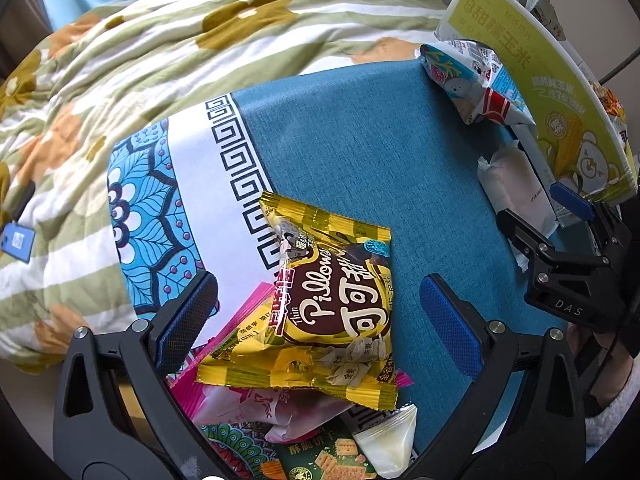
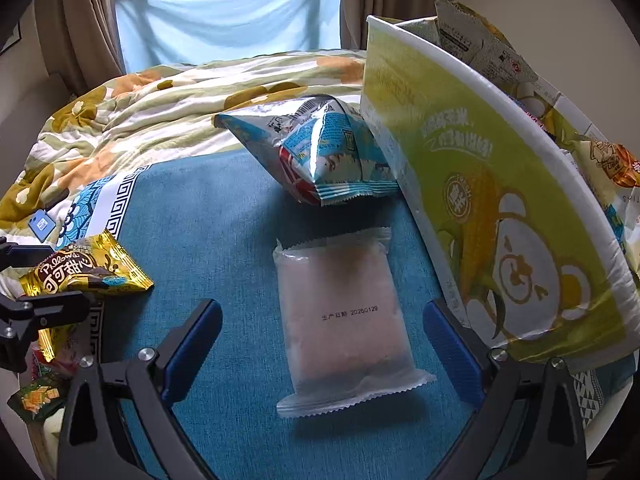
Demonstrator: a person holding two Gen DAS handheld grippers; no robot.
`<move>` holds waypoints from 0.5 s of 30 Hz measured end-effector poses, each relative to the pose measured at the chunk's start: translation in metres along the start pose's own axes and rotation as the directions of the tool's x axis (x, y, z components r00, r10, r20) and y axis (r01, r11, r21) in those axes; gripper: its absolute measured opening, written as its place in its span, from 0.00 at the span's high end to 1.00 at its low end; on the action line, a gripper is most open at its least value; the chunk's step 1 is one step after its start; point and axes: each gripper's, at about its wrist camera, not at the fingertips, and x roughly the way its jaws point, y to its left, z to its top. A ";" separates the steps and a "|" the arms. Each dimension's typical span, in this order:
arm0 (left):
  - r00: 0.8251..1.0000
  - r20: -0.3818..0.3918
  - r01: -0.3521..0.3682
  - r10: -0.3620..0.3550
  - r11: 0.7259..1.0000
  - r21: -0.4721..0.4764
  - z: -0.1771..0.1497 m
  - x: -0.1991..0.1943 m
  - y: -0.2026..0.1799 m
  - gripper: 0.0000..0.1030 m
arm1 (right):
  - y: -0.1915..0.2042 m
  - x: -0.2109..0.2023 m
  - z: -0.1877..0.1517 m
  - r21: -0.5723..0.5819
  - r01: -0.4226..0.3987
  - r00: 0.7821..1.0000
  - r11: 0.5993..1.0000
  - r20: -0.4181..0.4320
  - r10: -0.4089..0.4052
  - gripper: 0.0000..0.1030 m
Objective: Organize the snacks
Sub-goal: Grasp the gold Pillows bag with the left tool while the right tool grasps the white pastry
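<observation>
My left gripper is open over a yellow and brown Pillows snack packet, which lies between its fingers on top of a pink packet. My right gripper is open around a frosted white packet lying flat on the blue cloth; the fingers stand clear of its sides. A blue and silver packet leans against the green corn box, which holds several snacks. The yellow packet also shows in the right wrist view. The right gripper shows in the left wrist view.
A flowered quilt lies beyond the blue cloth. A green cracker packet and a small white packet lie near the left gripper. A blue card rests on the quilt. A window with curtains is behind.
</observation>
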 end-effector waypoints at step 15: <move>1.000 -0.025 -0.006 0.006 1.000 0.014 0.001 0.014 0.001 0.39 | -0.002 0.028 -0.010 0.018 -0.031 0.997 0.999 -0.067 0.032 0.03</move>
